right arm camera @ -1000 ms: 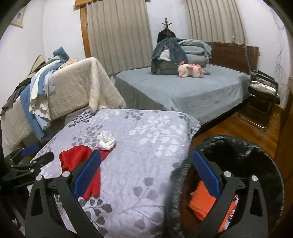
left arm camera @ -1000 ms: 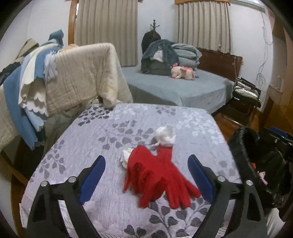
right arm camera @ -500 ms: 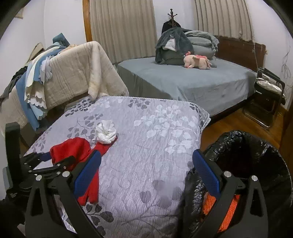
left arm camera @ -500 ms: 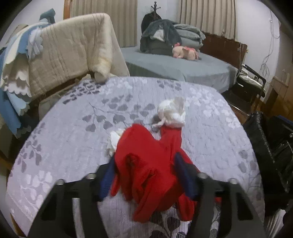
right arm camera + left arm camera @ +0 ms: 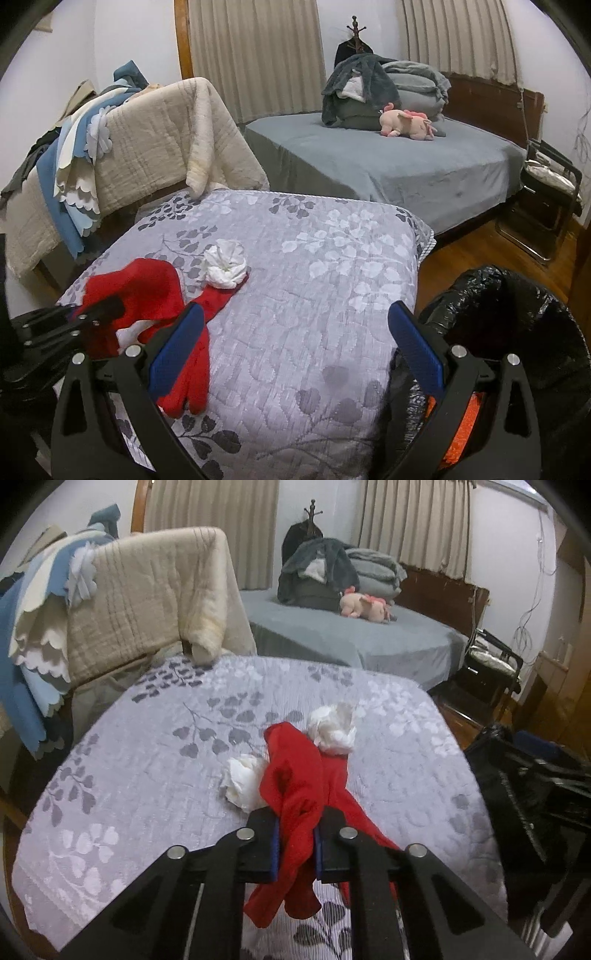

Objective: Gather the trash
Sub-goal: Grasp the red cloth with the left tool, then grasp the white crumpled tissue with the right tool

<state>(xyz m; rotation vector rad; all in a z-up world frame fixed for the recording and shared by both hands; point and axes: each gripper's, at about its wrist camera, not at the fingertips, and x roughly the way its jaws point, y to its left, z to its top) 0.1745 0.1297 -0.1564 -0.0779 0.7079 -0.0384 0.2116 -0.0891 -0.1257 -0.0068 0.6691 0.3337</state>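
Observation:
My left gripper (image 5: 295, 834) is shut on a red glove (image 5: 295, 779) and pinches it up off the grey floral table cover (image 5: 147, 775). A second red glove (image 5: 194, 365) lies flat beside it. Two crumpled white tissues lie on the cover: one (image 5: 243, 782) just left of the glove, one (image 5: 334, 727) beyond it, also in the right wrist view (image 5: 226, 263). My right gripper (image 5: 293, 345) is open and empty, above the table's right edge. The black-lined trash bin (image 5: 517, 332) stands at the right, with something orange (image 5: 461, 432) inside. The left gripper (image 5: 92, 314) shows in the right wrist view.
A beige quilt and blue cloths (image 5: 122, 602) hang over a rack behind the table. A grey bed (image 5: 388, 155) with folded bedding and a pink plush pig (image 5: 406, 123) is beyond. A black chair (image 5: 546, 199) stands on the wood floor at right.
My left gripper moved forward over the red glove and closed on it, lifting part of it. The tissue under the glove now shows. My right gripper stayed open and shifted slightly left.

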